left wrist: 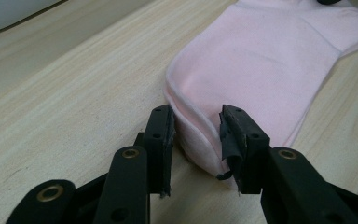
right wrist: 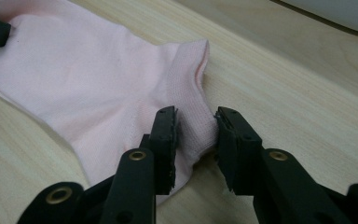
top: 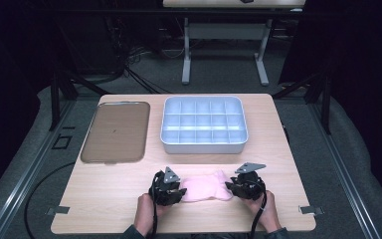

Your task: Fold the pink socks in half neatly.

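A pale pink sock (top: 206, 188) lies flat near the table's front edge, between my two grippers. My left gripper (top: 181, 191) is at its left end. In the left gripper view the jaws (left wrist: 196, 135) pinch the rounded edge of the sock (left wrist: 261, 60), and the fabric bulges up between the pads. My right gripper (top: 229, 189) is at the sock's right end. In the right gripper view its jaws (right wrist: 196, 135) squeeze the ribbed cuff of the sock (right wrist: 88, 79), which is bunched between the pads.
A grey tray (top: 204, 147) divided into several compartments stands behind the sock at mid-table. A flat brown tray (top: 115, 132) lies to its left. The person's hands come in over the front edge (top: 179, 231).
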